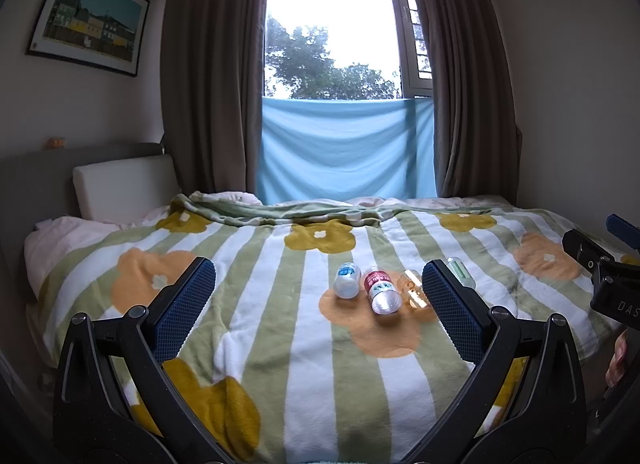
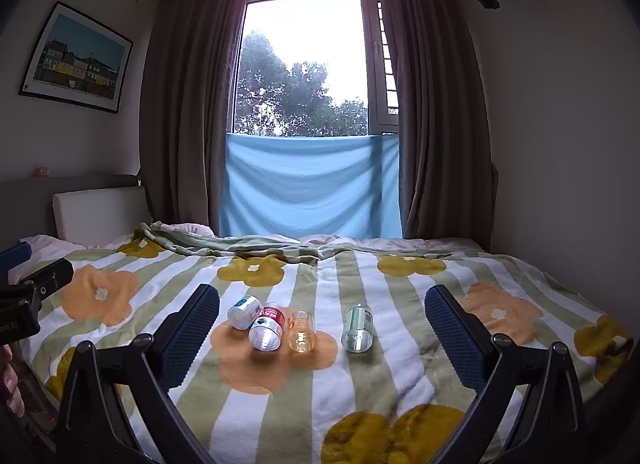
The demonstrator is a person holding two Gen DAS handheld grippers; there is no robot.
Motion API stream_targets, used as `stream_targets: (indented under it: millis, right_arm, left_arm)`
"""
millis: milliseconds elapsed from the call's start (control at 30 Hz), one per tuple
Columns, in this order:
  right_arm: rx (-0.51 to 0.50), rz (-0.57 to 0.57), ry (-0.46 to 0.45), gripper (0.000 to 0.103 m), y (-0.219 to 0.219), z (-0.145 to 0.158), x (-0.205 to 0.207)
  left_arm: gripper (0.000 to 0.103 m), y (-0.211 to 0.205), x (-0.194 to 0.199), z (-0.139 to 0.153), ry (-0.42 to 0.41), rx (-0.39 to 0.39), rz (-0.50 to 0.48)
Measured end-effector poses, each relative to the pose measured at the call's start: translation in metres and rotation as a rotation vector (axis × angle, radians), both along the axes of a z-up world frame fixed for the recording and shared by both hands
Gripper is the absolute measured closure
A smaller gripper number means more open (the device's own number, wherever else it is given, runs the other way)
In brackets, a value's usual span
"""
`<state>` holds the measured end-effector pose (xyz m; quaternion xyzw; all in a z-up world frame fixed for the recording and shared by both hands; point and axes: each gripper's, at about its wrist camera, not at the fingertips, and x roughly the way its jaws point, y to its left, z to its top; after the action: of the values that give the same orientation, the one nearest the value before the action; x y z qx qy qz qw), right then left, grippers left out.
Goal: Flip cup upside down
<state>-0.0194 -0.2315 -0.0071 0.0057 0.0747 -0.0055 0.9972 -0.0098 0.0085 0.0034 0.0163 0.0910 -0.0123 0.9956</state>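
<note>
Four small cups [image 2: 302,330] lying on their sides on the bed's flowered blanket [image 2: 400,376], three clustered, one apart; left gripper [image 1: 318,296] and right gripper [image 2: 322,324] hover short, jaws spread, empty; hazard: soft fleece may topple an inverted cup.

Four small clear cups are seen lying on their sides on the striped, flowered blanket [image 2: 360,376], open mouths turned toward the cameras. A blue-labelled cup [image 2: 244,312] lies farthest left, touching or nearly touching a red-labelled cup [image 2: 267,327] beside it. An amber-tinted, unlabelled cup [image 2: 302,331] is set just right of the red one, over an orange flower print. A green-labelled cup [image 2: 358,328] lies apart to the right on a green stripe. In the left wrist view this last cup [image 1: 460,270] is mostly hidden, so its pose there cannot be confirmed.
</note>
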Motion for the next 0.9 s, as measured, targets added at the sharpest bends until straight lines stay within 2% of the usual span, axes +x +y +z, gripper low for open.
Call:
stream_targets:
  millis: [900]
  right_arm:
    - [0.007, 0.001, 0.009, 0.0, 0.0002, -0.0026, 0.0025]
  left_arm:
    - [0.0, -0.0017, 0.0041, -0.0015, 0.006, -0.007, 0.004]
